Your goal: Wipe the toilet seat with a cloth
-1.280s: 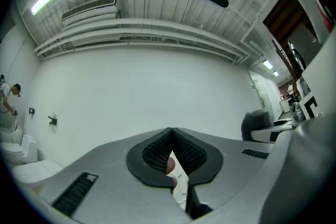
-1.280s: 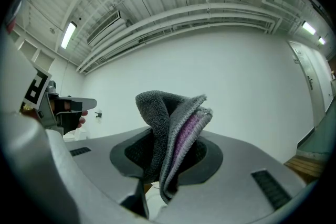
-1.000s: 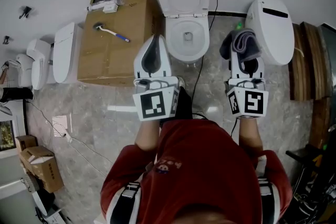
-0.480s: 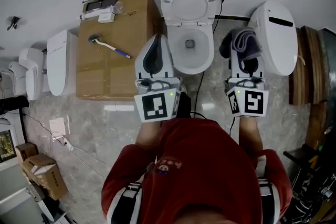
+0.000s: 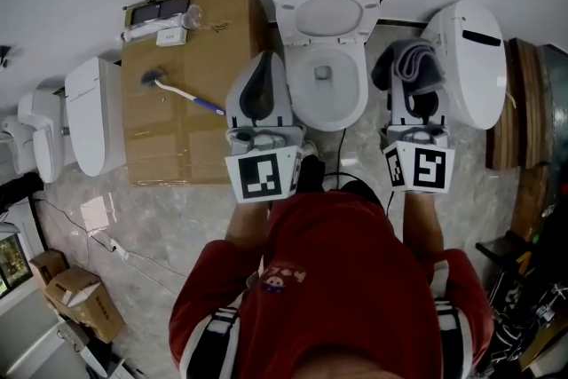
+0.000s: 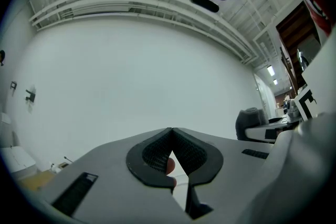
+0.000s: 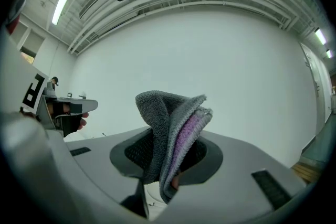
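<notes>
A white toilet [image 5: 325, 89] stands against the wall in the head view, its lid raised and the seat [image 5: 355, 98] down around the bowl. My left gripper [image 5: 264, 59] hovers just left of the bowl, shut with nothing between its jaws [image 6: 171, 131]. My right gripper [image 5: 414, 67] is held right of the toilet and is shut on a folded grey cloth [image 5: 414, 67]. In the right gripper view the cloth [image 7: 173, 134] sticks up between the jaws, grey with a purple inner fold.
A large cardboard box [image 5: 182, 102] with a toilet brush [image 5: 177, 90] on top stands left of the toilet. Another white toilet with closed lid [image 5: 470, 58] sits at right, with wooden boards [image 5: 519, 102] beyond. More white fixtures [image 5: 84, 115] line the left wall. A black cable [image 5: 342, 146] runs across the floor.
Both grippers and the person have come closer to the wall; the toilet now lies between the two grippers. The cloth stays clamped in the right gripper.
</notes>
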A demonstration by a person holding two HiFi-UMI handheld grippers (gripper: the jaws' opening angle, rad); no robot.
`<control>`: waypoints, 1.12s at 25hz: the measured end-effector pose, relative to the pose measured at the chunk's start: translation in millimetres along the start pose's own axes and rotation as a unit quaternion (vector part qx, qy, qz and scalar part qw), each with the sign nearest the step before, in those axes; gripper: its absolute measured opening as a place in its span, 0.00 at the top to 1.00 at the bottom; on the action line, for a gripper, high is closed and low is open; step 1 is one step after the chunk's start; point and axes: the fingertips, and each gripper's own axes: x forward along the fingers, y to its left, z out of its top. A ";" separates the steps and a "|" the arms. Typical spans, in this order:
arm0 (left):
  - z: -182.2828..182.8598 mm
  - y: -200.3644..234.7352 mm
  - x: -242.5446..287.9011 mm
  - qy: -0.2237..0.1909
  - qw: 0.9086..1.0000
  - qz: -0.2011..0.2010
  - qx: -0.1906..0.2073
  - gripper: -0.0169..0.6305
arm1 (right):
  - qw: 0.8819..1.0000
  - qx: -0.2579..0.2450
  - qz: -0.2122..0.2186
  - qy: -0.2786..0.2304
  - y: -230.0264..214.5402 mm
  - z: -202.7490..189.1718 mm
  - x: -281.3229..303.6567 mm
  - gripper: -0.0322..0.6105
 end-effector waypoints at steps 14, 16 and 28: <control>-45.4 -19.0 62.5 -0.017 1.000 -0.020 0.011 0.95 | 0.999 0.000 -0.004 0.035 -42.0 -63.5 57.0 0.79; -49.3 -26.8 69.9 -0.025 1.000 -0.011 0.012 0.95 | 0.999 -0.004 0.006 0.038 -52.8 -71.4 64.4 0.79; -122.6 -69.2 98.0 -0.005 0.998 0.051 0.029 0.95 | 0.995 -0.014 0.074 0.060 -105.1 -155.8 94.8 0.79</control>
